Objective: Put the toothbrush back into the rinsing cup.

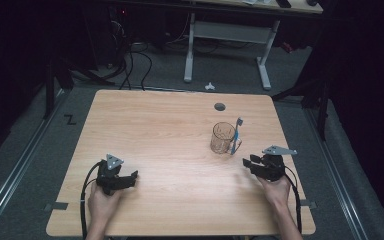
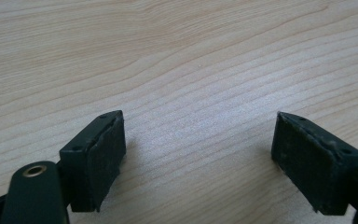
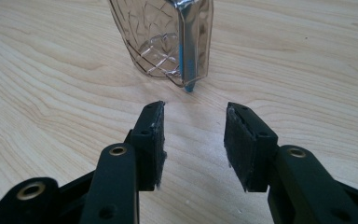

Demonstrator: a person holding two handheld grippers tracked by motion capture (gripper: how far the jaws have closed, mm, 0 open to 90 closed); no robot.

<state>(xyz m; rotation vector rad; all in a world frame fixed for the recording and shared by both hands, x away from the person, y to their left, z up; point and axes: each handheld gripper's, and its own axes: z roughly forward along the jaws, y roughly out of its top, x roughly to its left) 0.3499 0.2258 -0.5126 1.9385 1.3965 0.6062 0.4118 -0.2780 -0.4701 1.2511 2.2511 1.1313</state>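
Toothbrush [image 1: 237, 135] already stood against the cup [image 1: 222, 138] on the bench [image 1: 170, 150]; right gripper [image 3: 193, 140] sat half-open, empty, just short of it; left gripper [image 2: 198, 154] rested wide, empty.

We see a clear, patterned glass mug [image 1: 223, 137] standing upright just in front of the table's round grommet hole [image 1: 220, 106]. A blue toothbrush [image 1: 237, 135] leans against the mug's handle side, bristles up, its tail on the wood.

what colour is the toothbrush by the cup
Blue; the toothbrush shows best in the high view, against the clear cup.
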